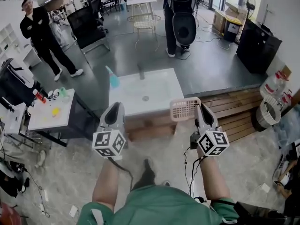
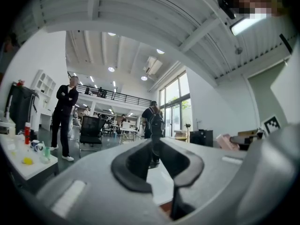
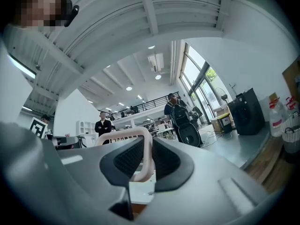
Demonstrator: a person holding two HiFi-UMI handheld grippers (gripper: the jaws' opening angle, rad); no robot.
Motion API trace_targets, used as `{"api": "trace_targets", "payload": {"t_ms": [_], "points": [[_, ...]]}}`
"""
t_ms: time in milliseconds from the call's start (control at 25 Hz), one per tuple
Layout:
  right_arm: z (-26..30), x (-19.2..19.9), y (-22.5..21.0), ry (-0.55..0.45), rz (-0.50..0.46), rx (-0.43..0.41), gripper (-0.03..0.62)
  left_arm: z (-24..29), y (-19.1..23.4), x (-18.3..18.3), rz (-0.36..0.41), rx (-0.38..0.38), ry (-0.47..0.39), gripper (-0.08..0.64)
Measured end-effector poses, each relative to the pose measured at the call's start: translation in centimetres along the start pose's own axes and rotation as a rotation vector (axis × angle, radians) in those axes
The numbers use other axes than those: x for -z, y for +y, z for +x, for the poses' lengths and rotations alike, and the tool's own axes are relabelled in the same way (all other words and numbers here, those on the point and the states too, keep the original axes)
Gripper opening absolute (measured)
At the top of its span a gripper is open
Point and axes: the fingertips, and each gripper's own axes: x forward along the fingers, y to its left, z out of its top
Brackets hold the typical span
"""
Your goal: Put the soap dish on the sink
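Observation:
The soap dish point(image 1: 183, 108) is a pale pink slotted tray, held in the air at the front right corner of the white sink point(image 1: 164, 86). My right gripper point(image 1: 199, 108) is shut on its right rim. In the right gripper view the soap dish point(image 3: 123, 138) shows its rim pinched between the black pads point(image 3: 164, 158) of my right gripper point(image 3: 146, 157). My left gripper point(image 1: 115, 107) hovers over the sink's front left corner. In the left gripper view the left gripper point(image 2: 152, 159) stands slightly open with nothing between its jaws.
A blue bottle point(image 1: 113, 79) and a faucet point(image 1: 140, 72) stand at the sink's back edge. At the left is a small white table point(image 1: 51, 114) with bottles. A wooden platform point(image 1: 236, 104) and a white basket point(image 1: 269, 114) lie to the right. Two people point(image 1: 42, 34) point(image 1: 180, 13) stand beyond.

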Motion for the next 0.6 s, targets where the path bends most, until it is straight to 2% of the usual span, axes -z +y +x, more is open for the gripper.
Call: {"api": "trace_targets", "payload": {"t_ms": [240,600], "points": [[4.2,0.4,-2.2,0.011,-0.010,0.024,0.055,5.4,1.2,0.9,-0.016,0.029,-0.009,0.043],[16.0,1.0,-4.0,0.035,-0.039,0.069,0.055,16.9,7.6,1.3,-0.062,0.076,-0.023,0.043]]}}
